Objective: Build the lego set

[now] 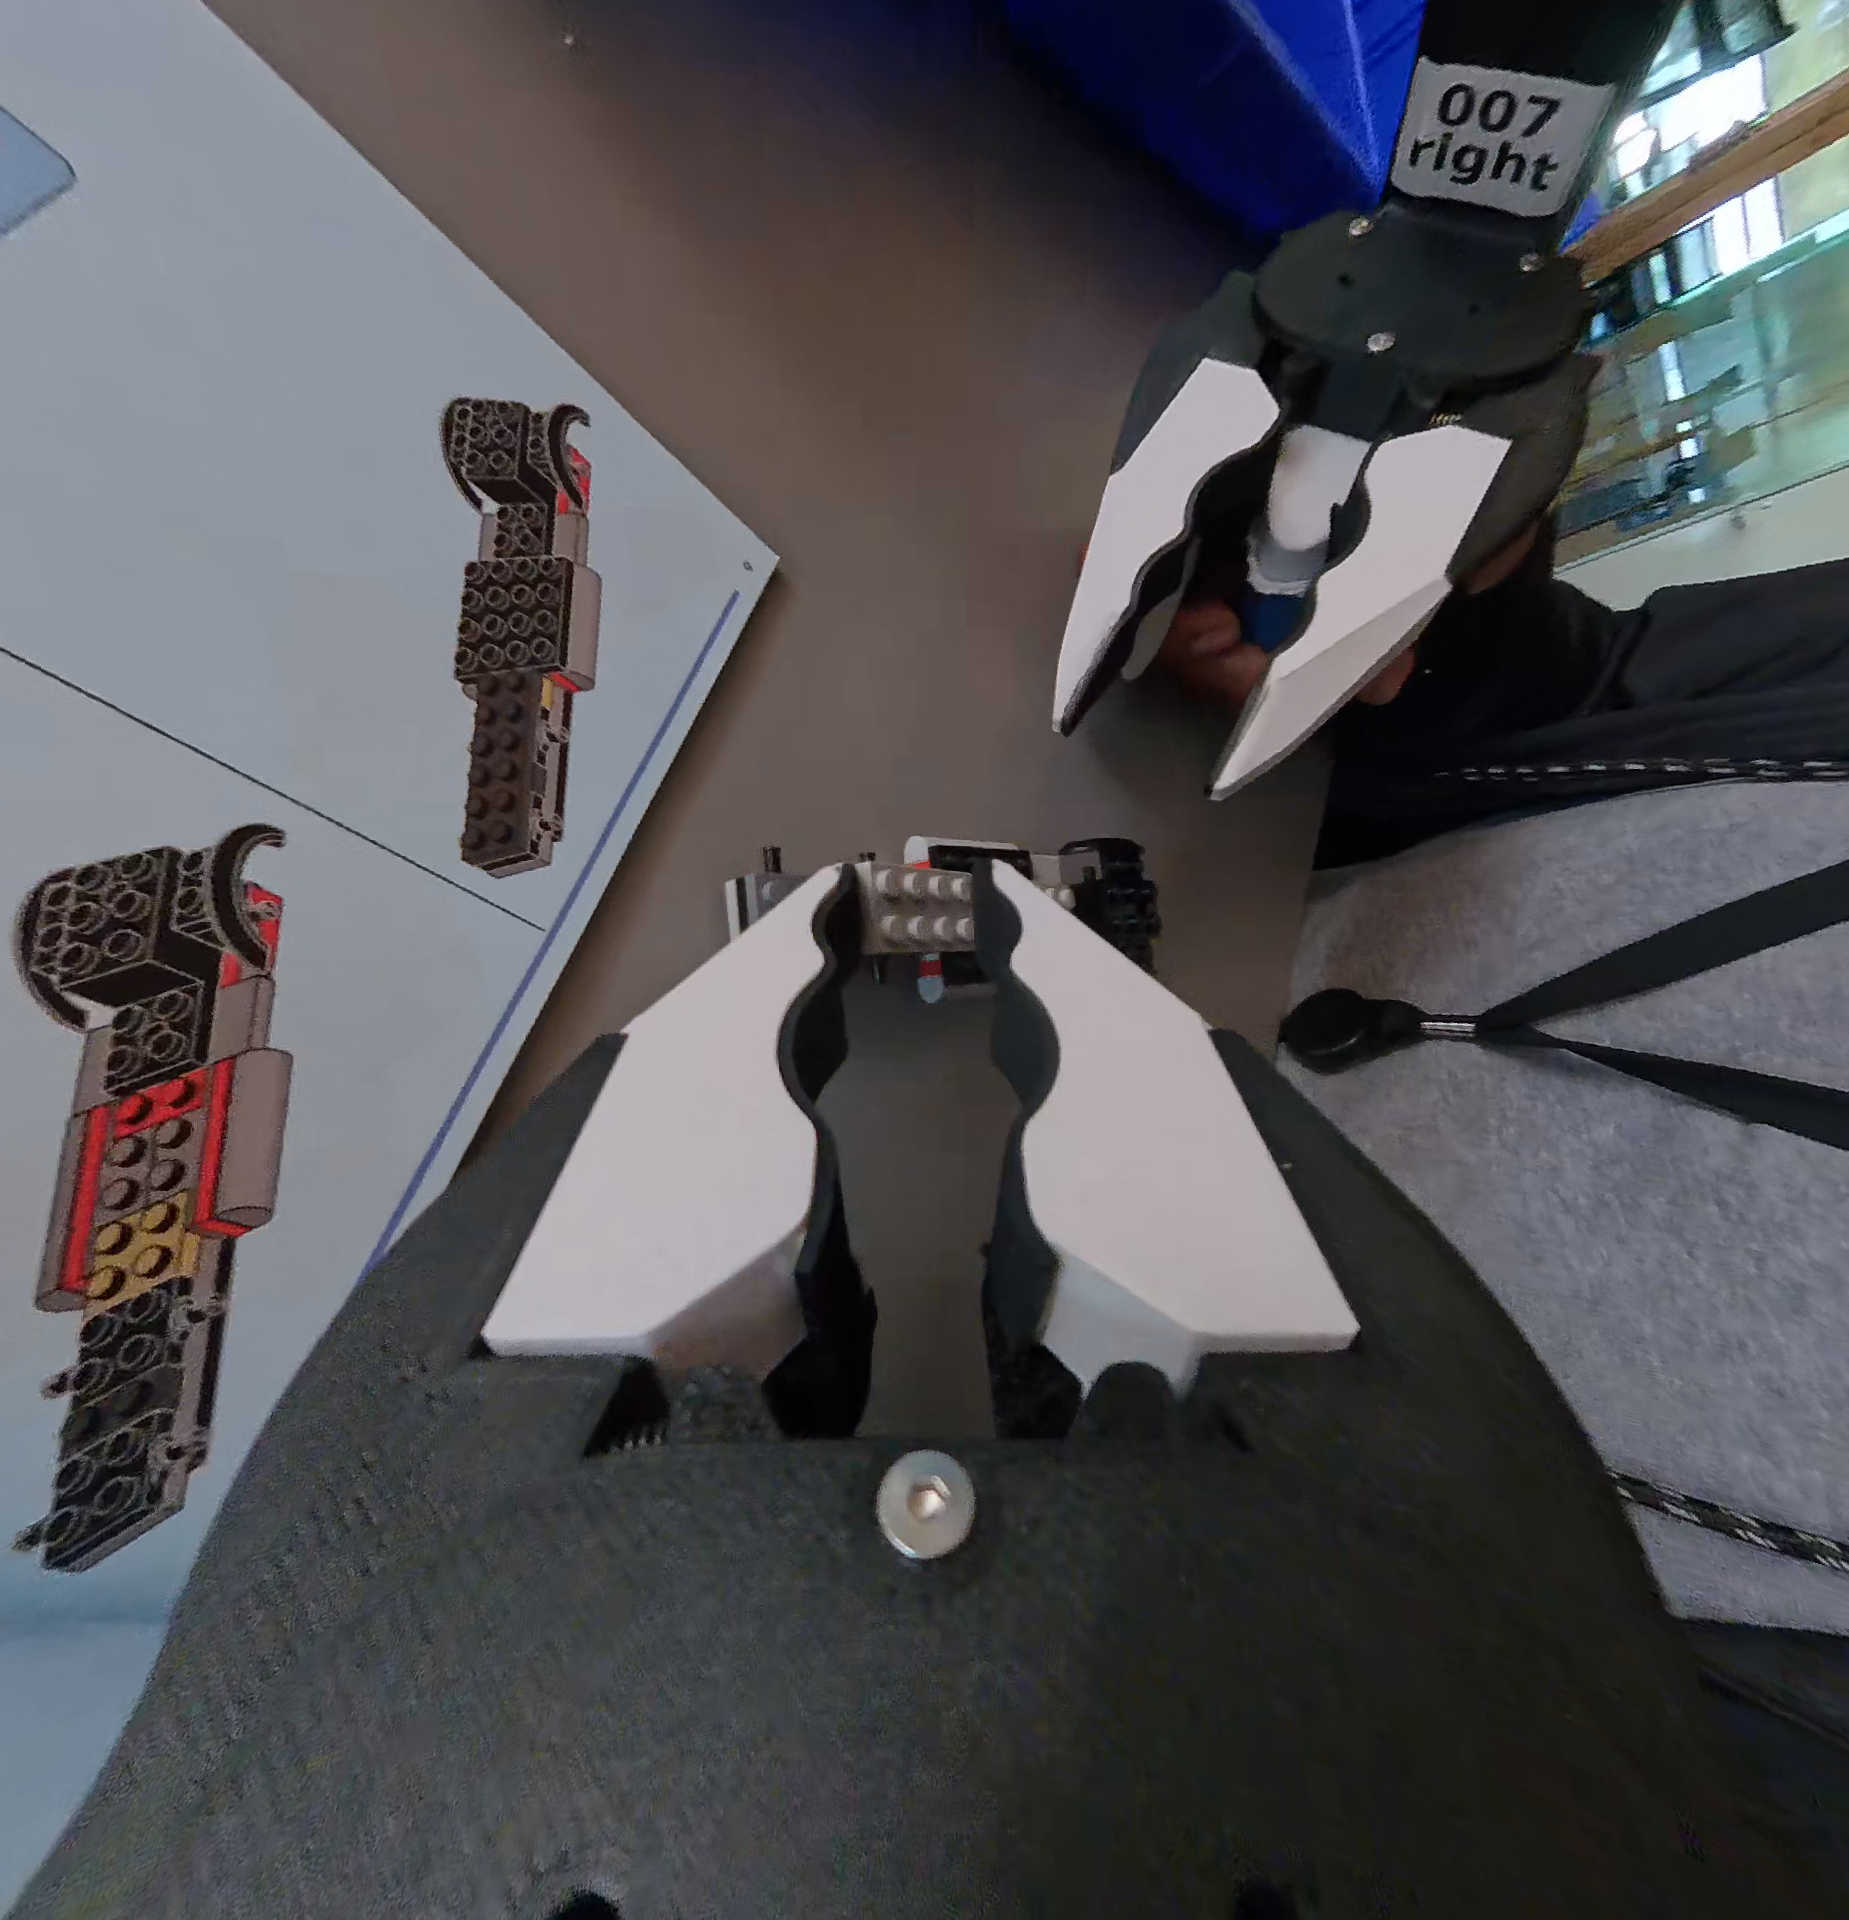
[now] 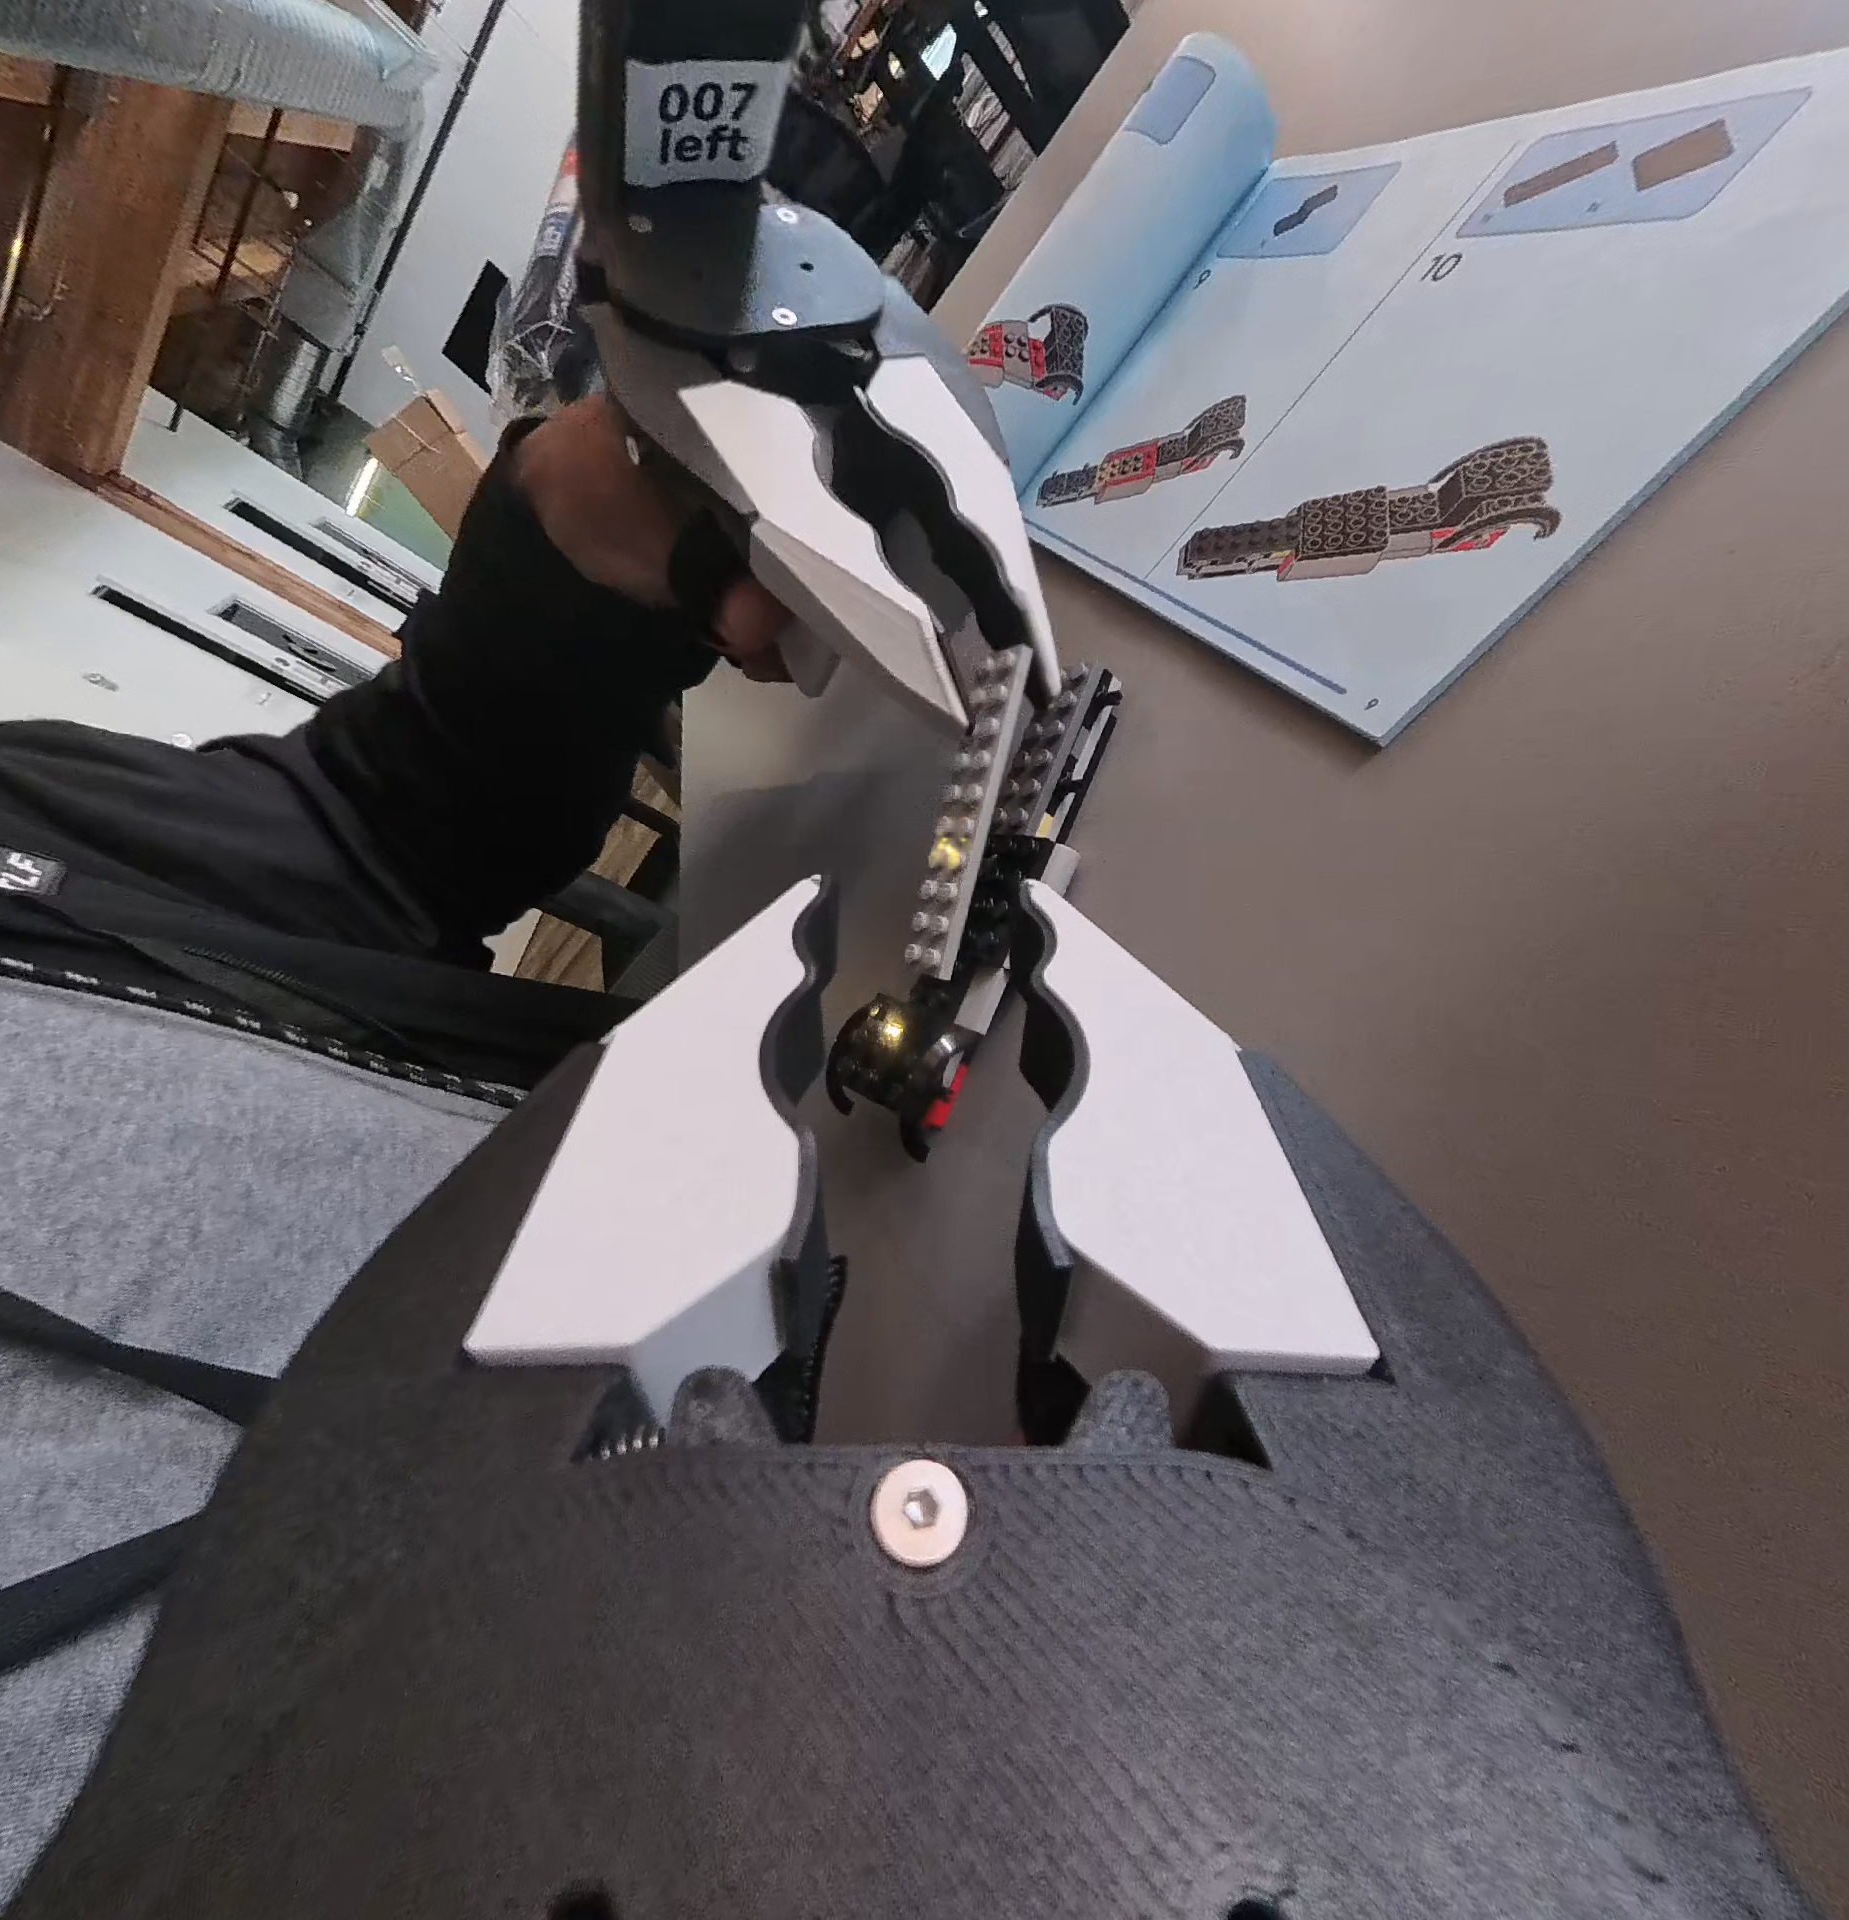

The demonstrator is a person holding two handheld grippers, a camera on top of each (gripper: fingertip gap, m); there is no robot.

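Left gripper (image 1: 915, 883) clamped on long grey-and-black studded lego model (image 2: 977, 821), right gripper (image 2: 925, 899) parted, seemingly empty, open pale-blue instruction booklet (image 2: 1522, 343) nearby on brown tabletop (image 2: 1419, 1039)

1. Left wrist view looks along the left gripper (image 1: 920, 894), close over the desk (image 1: 899, 520).
2. Right wrist view faces back along the right gripper (image 2: 925, 904).
3. Both share the model (image 1: 925, 914) and booklet (image 2: 1522, 364).

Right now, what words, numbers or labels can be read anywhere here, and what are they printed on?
I don't repeat writing, so here is only where each text stands.
Right handle label: white, legible, above the right tool.
Left handle label: white, legible, above the left tool.
Step numbers: legible, on the open instruction booklet.
Garment tag: small, only partly readable.
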